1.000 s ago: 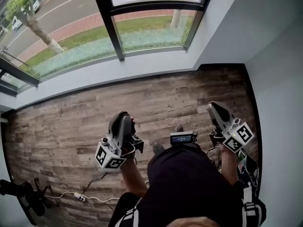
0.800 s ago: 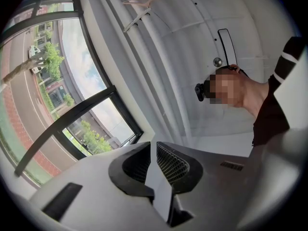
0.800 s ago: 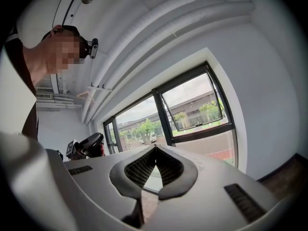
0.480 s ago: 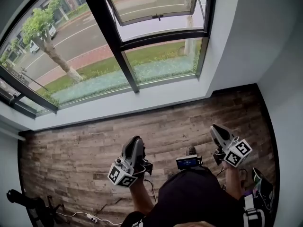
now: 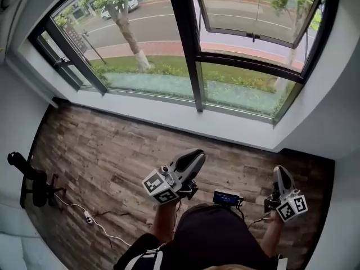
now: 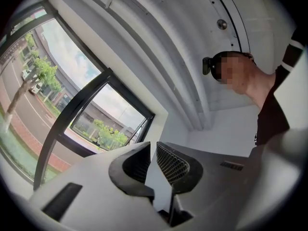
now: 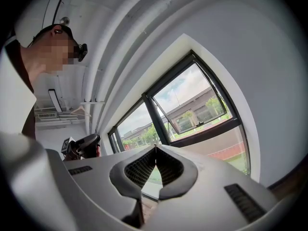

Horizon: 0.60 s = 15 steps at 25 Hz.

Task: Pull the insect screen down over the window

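The window (image 5: 194,66) has black frames. Its upper right sash (image 5: 256,21) stands tilted open, with a handle (image 5: 253,36) on its lower bar. I see no insect screen in any view. My left gripper (image 5: 198,157) is held low over the wooden floor, well short of the sill; its jaws (image 6: 153,148) stand a narrow gap apart with nothing between them. My right gripper (image 5: 279,170) is near the right wall, with its jaws (image 7: 155,148) shut tip to tip and empty. The right gripper view looks at the open sash (image 7: 192,109).
A white sill (image 5: 169,108) runs below the glass. A dark stand (image 5: 28,179) is at the left wall, and a cable with a power strip (image 5: 87,217) lies on the floor. A small device (image 5: 226,198) hangs at the person's waist. White walls close in at right.
The head view has swung so the window fills much more of it. Both grippers now sit lower in the picture, and the left one has shifted right with its tips pointing up-right.
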{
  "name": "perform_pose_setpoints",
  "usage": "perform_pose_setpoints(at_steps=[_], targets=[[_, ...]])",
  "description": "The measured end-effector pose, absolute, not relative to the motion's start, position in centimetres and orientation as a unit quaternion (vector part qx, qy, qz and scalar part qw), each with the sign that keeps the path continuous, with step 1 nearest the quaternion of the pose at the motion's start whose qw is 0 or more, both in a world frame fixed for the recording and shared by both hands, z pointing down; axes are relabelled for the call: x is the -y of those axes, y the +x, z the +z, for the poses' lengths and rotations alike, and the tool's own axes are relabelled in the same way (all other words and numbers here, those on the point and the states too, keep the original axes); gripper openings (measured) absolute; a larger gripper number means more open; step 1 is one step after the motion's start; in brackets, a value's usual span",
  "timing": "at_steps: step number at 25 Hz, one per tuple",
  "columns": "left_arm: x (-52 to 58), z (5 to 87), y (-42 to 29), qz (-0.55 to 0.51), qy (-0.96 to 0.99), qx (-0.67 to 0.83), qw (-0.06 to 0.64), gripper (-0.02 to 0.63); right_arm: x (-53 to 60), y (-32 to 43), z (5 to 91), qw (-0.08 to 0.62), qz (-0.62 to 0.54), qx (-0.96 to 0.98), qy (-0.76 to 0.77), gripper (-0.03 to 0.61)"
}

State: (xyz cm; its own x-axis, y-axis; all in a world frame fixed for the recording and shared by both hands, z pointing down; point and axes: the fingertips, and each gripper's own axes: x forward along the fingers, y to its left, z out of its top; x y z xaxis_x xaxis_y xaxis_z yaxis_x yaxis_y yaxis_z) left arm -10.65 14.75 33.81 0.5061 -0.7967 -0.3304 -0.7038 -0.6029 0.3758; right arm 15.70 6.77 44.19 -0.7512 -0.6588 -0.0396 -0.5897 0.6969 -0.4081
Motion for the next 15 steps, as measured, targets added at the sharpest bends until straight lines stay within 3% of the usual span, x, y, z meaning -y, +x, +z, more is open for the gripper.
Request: perform_pose_setpoints(at_steps=[8, 15], targets=[[-9.2, 34.7, -10.3, -0.249, 0.831, 0.481, 0.125, 0.031, -0.9, 17.0, 46.3, 0.074, -0.206, -0.922, -0.320, 0.006], [-1.3, 36.4, -12.5, -0.338, 0.813, 0.443, 0.167, 0.021, 4.6, 17.2, 47.4, 0.059, -0.202, -0.913, -0.349, 0.006]])
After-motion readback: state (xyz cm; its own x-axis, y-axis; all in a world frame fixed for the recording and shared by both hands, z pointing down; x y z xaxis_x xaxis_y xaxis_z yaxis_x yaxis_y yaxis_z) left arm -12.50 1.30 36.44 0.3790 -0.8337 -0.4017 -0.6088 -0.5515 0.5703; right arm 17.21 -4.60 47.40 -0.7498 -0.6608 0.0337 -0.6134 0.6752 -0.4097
